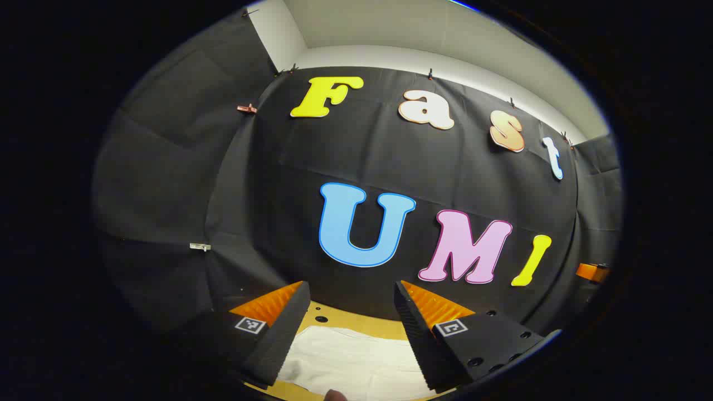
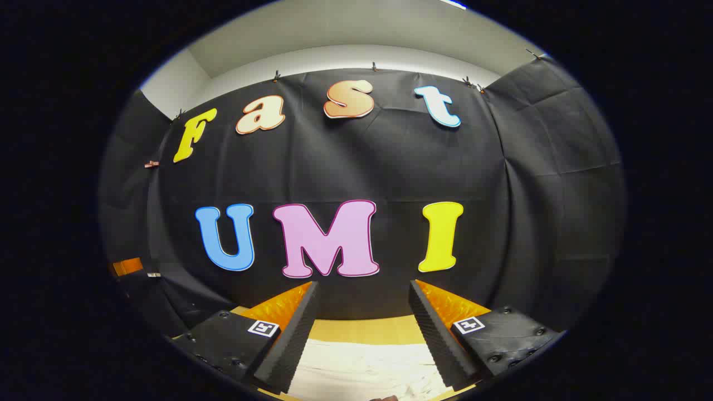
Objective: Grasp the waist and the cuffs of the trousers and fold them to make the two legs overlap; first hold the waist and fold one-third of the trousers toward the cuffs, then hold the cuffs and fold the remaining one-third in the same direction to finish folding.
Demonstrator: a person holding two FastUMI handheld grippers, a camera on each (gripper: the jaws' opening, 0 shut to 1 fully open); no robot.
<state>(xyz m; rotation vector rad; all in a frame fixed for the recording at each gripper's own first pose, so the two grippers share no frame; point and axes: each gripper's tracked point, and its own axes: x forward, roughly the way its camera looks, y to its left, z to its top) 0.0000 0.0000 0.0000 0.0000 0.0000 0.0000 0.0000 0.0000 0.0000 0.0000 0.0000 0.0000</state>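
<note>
Left hand-held gripper: fingers are standing wide apart, gripping nothing, pointing toward the black cloth wall. Each finger body is carrying a small square black-and-white coded marker; the pattern is not readable as writing.

Trousers: pale, whitish cloth, lying flat on the desk below and between the left hand-held gripper's fingers, apart from both fingers as far as can be told. Which end of the garment this is, waist or cuffs, cannot be told. In the right gripper view the same pale cloth is lying below and between the fingers there, with light creasing toward its near edge.

Right hand-held gripper: fingers are likewise standing wide apart, holding nothing, aimed at the cloth wall. A square coded marker is sitting on each finger body, again carrying no legible text.

Desk: a yellowish wooden surface, showing as a bare strip just beyond the trousers, ahead of the fingertips, with small dark round holes near the left finger in the left gripper view.

Clips: small clips are pinning the cloth wall along its top edge and side, far ahead of and above the fingers.

No brand names or labels are readable on the trousers or the desk.
</note>
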